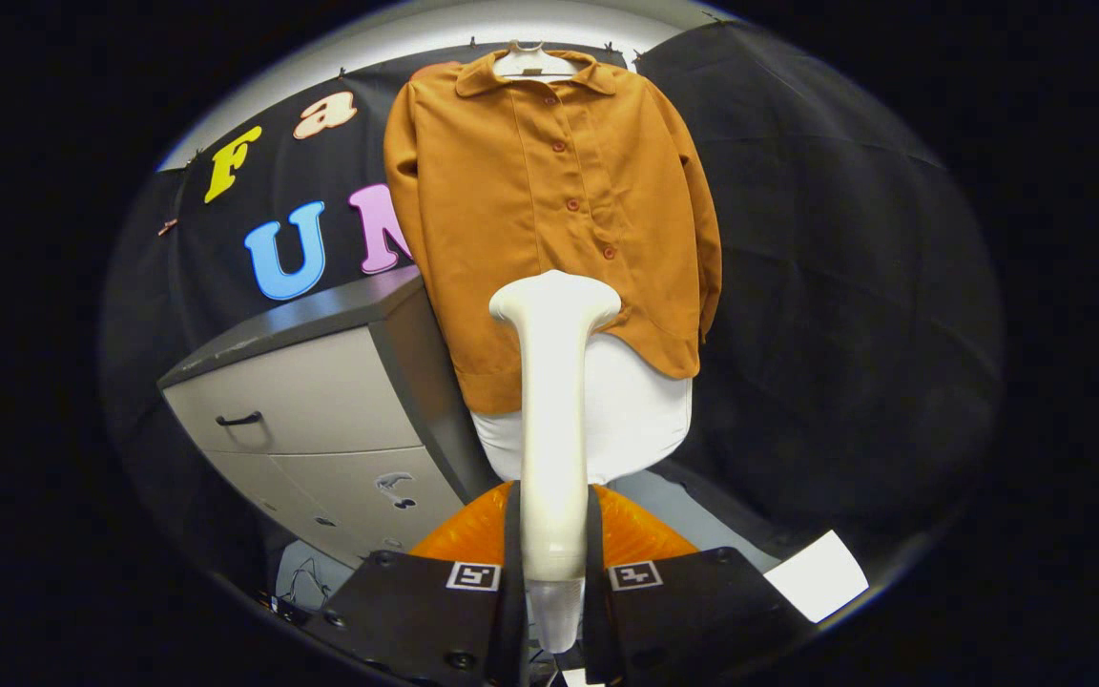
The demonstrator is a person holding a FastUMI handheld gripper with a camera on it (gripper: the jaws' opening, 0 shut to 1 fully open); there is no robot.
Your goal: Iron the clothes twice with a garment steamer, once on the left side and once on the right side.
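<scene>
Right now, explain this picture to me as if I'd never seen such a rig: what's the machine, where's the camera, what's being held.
There is no robot here. A person carries a hand-held gripper, a clamp with two fingers. The camera rides on it and looks forward along those fingers, so they appear at the bottom, with everything else ahead of them. The wide lens bends the scene into a round shape.

The fingers are shut on the steamer, a pale wand held upright between them, its wide head at the top. Beyond it an orange-brown shirt hangs buttoned up on a hanger, over something white that shows below its hem. The steamer's head sits near the shirt's lower hem; whether it touches the cloth I cannot tell.

Beside the shirt stands a grey cabinet with drawers. A white sheet lies on the floor.
</scene>
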